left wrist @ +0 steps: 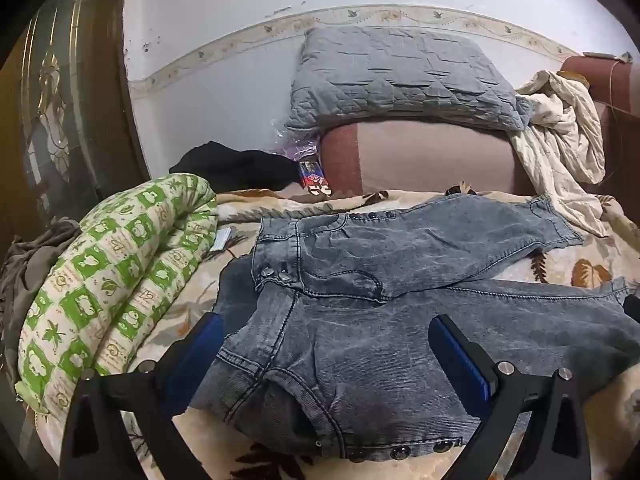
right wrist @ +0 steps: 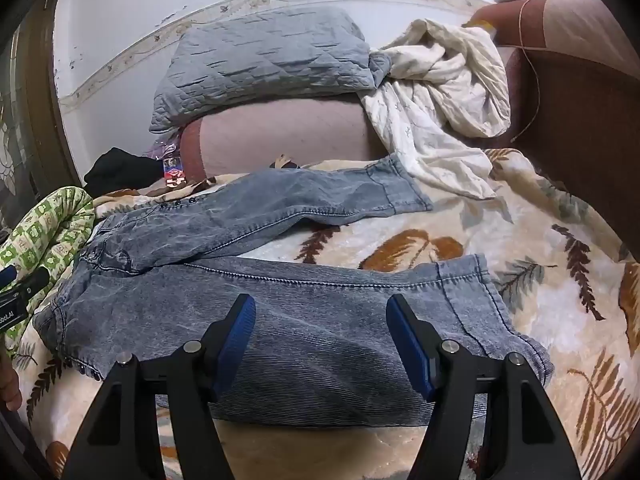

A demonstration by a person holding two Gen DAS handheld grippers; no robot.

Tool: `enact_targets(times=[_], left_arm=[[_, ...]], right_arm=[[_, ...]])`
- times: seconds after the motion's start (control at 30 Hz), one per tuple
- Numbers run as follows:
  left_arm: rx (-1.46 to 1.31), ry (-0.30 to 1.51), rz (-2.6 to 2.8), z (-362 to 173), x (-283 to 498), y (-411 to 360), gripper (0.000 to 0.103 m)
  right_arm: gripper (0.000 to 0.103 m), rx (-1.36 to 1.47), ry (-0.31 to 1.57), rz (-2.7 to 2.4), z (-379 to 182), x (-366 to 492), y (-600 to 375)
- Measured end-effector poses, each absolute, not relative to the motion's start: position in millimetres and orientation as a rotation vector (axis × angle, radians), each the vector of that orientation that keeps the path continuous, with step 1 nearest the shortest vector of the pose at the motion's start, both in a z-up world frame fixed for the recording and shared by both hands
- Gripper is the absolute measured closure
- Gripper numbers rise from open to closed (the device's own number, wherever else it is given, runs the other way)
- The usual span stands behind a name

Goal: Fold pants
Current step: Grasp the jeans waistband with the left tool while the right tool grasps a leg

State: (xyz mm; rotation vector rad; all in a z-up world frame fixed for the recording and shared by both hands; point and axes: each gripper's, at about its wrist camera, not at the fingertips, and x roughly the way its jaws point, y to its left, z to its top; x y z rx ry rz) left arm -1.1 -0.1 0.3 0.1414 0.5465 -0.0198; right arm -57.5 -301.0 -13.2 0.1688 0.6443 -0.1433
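Grey-blue washed denim pants (left wrist: 360, 280) lie flat on the leaf-print blanket, waist to the left and both legs running right. The far leg (right wrist: 320, 196) angles away from the near leg (right wrist: 320, 292). My left gripper (left wrist: 324, 324) stands wide open above the near hip, just beside the waistband, with nothing pinched. A row of snaps (left wrist: 400, 452) lines the pants' near edge below it. My right gripper (right wrist: 320, 304) is open over the middle of the near leg, its blue pads (right wrist: 408, 340) clear of the cloth. The left gripper's body (right wrist: 16, 292) shows at the left edge of the right wrist view.
A green-and-cream rolled quilt (left wrist: 112, 280) lies left of the waist. Behind the pants are a grey quilted pillow (left wrist: 400, 76) on a pink bolster (left wrist: 420, 160), a crumpled white sheet (right wrist: 440, 92), black clothing (left wrist: 236, 168) and a dark red headboard (right wrist: 580, 112).
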Motion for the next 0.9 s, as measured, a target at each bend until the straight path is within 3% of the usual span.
enact_targets(times=[0.23, 0.47, 0.63, 0.9], left_arm=[[0.134, 0.566, -0.015, -8, 0, -7, 0.000], [0.084, 0.677, 0.029, 10, 61, 22, 0.000], [0.040, 0.722, 0.155, 17, 126, 57, 0.000], [-0.133, 0.847, 0.237, -23, 199, 111, 0.000]], right_arm=[[0.034, 0.188, 0.659, -0.154, -11, -55, -307], [0.034, 0.314, 0.677, -0.162, -9, -39, -348], [0.034, 0.359, 0.745, -0.127, 9, 30, -392], [0.034, 0.549, 0.805, -0.135, 0, 163, -461]])
